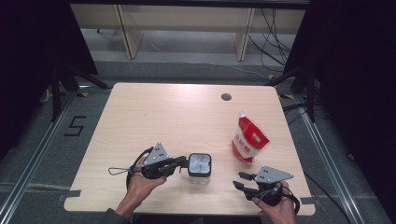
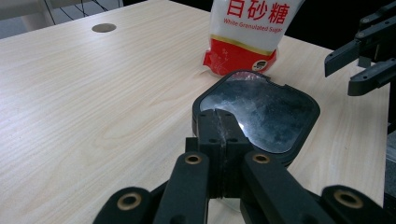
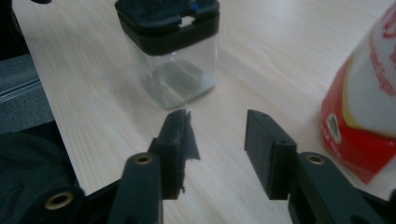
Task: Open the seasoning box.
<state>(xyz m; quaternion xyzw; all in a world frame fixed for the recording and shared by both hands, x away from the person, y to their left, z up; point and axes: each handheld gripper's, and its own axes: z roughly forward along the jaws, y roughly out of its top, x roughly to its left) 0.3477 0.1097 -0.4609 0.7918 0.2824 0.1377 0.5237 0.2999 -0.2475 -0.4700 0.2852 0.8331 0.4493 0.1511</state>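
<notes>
A clear square jar [image 1: 200,164] with a black, windowed lid stands near the table's front edge. My left gripper [image 1: 186,163] comes in from the jar's left and is shut on the near rim of the lid [image 2: 261,112], its jaw tips pressed together there. To the jar's right, my right gripper [image 1: 240,180] hovers low over the table and is open with nothing between its pads [image 3: 268,140]; the jar [image 3: 173,56] stands ahead of it. A red and white bag of white sugar [image 1: 249,140] stands upright behind the right gripper. The left gripper view shows the bag [image 2: 247,32] beyond the lid.
The light wooden table [image 1: 163,112] has a round cable hole [image 1: 226,97] at the back right. Dark tripod legs [image 1: 60,84] stand on the floor to the left and right of the table. Wooden shelf legs [image 1: 128,32] stand beyond it.
</notes>
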